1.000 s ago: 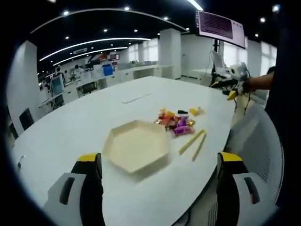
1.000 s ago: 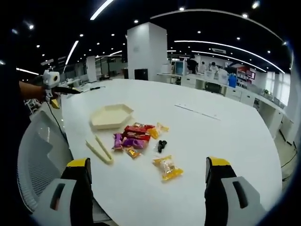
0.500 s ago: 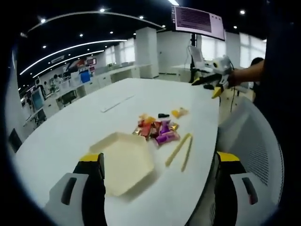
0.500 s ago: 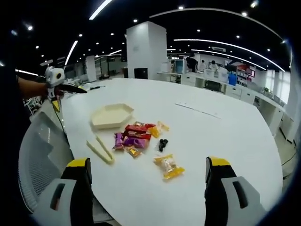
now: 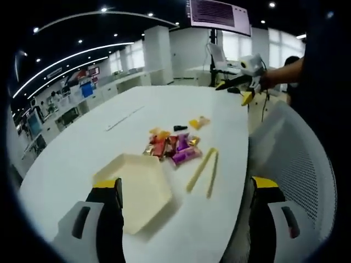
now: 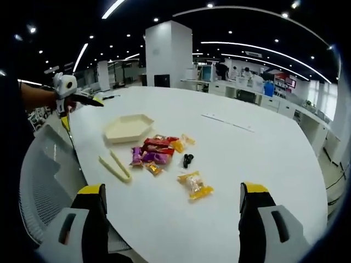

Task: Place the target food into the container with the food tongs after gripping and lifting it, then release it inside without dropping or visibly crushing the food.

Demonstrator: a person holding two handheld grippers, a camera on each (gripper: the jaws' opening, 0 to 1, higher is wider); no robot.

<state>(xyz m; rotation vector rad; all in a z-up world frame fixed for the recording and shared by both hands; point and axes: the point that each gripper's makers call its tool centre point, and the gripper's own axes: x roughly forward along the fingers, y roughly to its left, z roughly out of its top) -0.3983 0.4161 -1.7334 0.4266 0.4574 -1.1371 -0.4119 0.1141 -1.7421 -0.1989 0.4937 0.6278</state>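
A cream hexagonal container lies on the white table. Beside it is a pile of wrapped snacks, with cream food tongs near the table edge. A yellow packet and a small black item lie apart from the pile. My left gripper is open above the container's near side. My right gripper is open, holding nothing, short of the yellow packet. Each gripper appears in the other's view, held by a hand.
A mesh office chair sits against the table edge near the tongs. A long thin strip lies farther out on the table. Desks, a pillar and people fill the background office.
The left gripper's camera has moved toward the table, so the container sits lower and closer between its jaws. The right gripper view is nearly unchanged.
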